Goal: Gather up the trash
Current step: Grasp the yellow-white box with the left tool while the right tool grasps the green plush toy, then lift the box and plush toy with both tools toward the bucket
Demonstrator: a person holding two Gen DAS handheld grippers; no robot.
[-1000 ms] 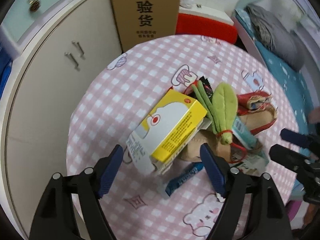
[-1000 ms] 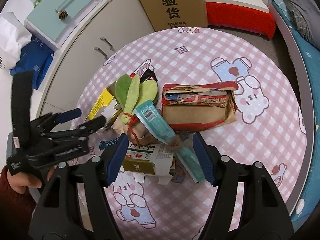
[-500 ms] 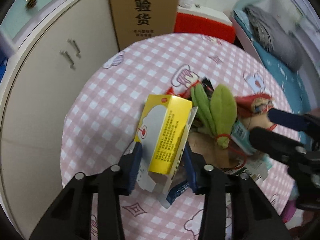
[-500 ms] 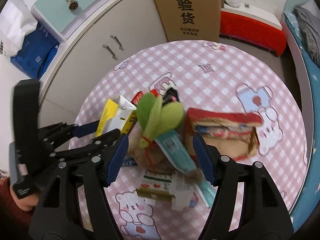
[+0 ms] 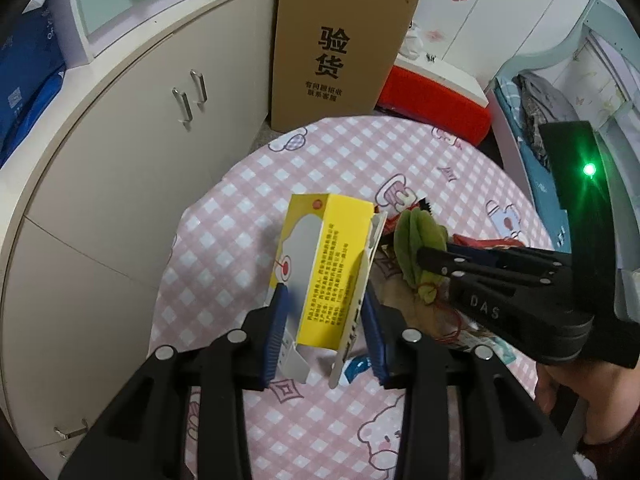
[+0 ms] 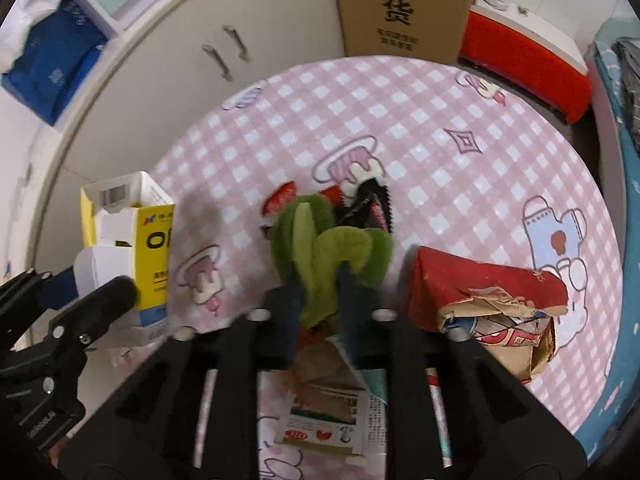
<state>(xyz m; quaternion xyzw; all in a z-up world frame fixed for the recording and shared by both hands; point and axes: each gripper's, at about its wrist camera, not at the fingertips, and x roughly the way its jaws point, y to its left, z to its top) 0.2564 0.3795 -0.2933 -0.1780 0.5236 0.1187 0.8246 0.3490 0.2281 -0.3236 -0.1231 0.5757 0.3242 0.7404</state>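
On the round pink checked table (image 6: 400, 120) lies a heap of trash. My left gripper (image 5: 323, 300) has a yellow and white carton (image 5: 324, 248) between its blue pads; the jaws are closing, press on its sides and hold it tilted above the cloth. The carton (image 6: 152, 232) and the left gripper (image 6: 88, 288) also show at the left of the right wrist view. My right gripper (image 6: 320, 292) is shut on a green plush leaf bundle (image 6: 320, 240) tied with red string. That right gripper (image 5: 424, 256) grips the plush (image 5: 412, 236) just right of the carton.
A crumpled red and brown paper bag (image 6: 488, 300) lies to the right, a green and white sachet (image 6: 332, 420) under my right gripper, small dark wrappers (image 6: 372, 200) behind the plush. A tall cardboard box (image 5: 340, 48), a cabinet (image 5: 120, 160) and a red bench (image 5: 432, 96) ring the table.
The left jaws have come in onto the yellow carton and raised it off the heap. The right gripper has moved left over the green plush and shut on it.
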